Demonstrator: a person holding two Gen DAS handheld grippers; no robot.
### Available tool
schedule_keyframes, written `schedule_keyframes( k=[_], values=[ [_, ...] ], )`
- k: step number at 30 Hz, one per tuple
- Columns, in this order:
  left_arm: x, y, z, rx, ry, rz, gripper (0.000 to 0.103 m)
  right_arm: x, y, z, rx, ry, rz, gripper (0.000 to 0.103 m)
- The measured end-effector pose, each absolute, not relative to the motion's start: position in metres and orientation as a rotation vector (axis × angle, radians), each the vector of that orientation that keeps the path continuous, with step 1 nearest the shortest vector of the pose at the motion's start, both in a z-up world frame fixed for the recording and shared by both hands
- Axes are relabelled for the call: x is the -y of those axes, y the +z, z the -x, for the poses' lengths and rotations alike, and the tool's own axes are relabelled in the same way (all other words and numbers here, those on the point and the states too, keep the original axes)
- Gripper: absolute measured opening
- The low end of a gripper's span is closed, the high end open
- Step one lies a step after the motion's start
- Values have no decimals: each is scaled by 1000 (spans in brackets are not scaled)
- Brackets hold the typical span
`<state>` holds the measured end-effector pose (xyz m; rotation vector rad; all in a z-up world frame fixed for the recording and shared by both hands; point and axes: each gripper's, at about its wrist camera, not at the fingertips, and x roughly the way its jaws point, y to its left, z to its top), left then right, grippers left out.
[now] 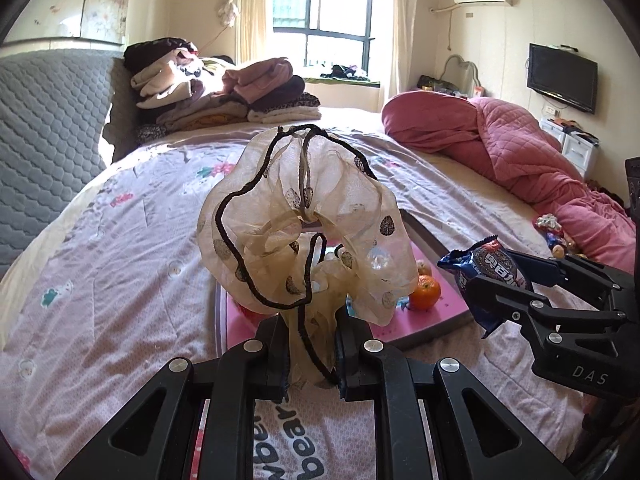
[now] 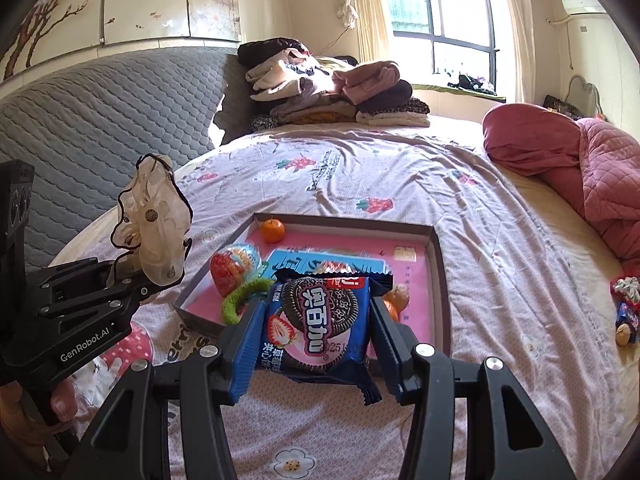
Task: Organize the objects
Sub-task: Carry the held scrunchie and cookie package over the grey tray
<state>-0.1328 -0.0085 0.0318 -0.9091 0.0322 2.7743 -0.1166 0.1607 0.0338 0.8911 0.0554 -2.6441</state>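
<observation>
Left gripper (image 1: 312, 356) clamped on sheer beige black-trimmed scrunchie (image 1: 304, 220): light, floppy, best held at bunched base. Right gripper (image 2: 316, 332) pinches blue cookie packet (image 2: 320, 320), crushable, slippery, above pink-lined tray (image 2: 438, 248) at 12 o'clock.

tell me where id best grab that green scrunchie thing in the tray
Probably the green scrunchie's near arc, taken from above with one finger inside the loop and one outside. It lies flat in the tray, its far end tucked by the red egg toy. Both grippers are full now.
</observation>
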Motion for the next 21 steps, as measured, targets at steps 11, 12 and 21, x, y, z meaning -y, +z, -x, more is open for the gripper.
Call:
schedule_keyframes(
  k=[11,12,21],
  values=[
    [-3,52,154,-62,2790,874,16,-163,52,135,-98,-2684,-844,52],
    [-4,54,157,-65,2789,873,16,-163,54,139,-104,-2688,-842,52],
    [-11,53,175,-71,2783,878,16,-174,56,164,-113,-2733,-848,52]
  ],
)
